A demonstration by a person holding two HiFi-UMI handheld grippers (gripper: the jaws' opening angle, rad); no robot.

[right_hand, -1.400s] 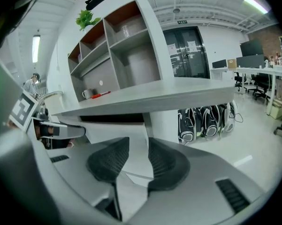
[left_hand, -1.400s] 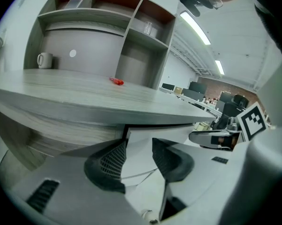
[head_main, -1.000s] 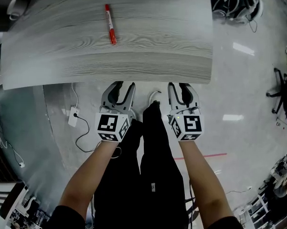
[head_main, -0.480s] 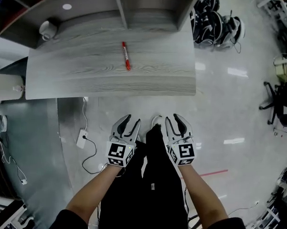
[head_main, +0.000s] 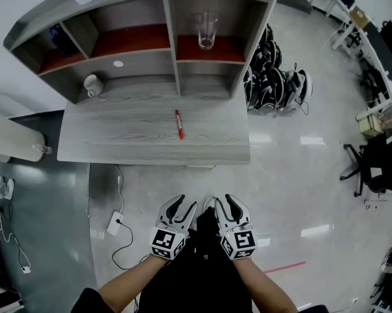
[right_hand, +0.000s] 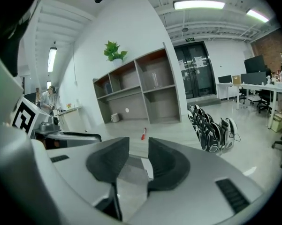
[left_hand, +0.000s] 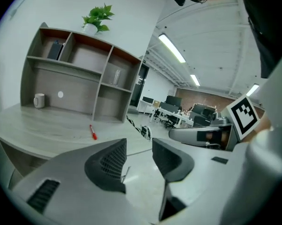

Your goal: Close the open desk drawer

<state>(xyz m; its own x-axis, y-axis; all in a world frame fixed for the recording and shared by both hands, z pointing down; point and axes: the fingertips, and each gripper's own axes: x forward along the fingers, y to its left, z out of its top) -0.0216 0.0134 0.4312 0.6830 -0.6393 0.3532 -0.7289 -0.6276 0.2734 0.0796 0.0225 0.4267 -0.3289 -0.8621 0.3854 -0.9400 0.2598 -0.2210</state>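
Grey wood-grain desk [head_main: 117,142]: red marker [head_main: 179,124] mid-top, white mug [head_main: 92,84] back-left, shelf unit [head_main: 171,44] at rear.

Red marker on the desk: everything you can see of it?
The slim red marker pen lies flat on the grey wood-grain desk top, near its middle, in front of the shelf unit's central divider. It points away from the person, slightly skewed. Looks plastic; cap detail too small to tell. Only the desk touches it.
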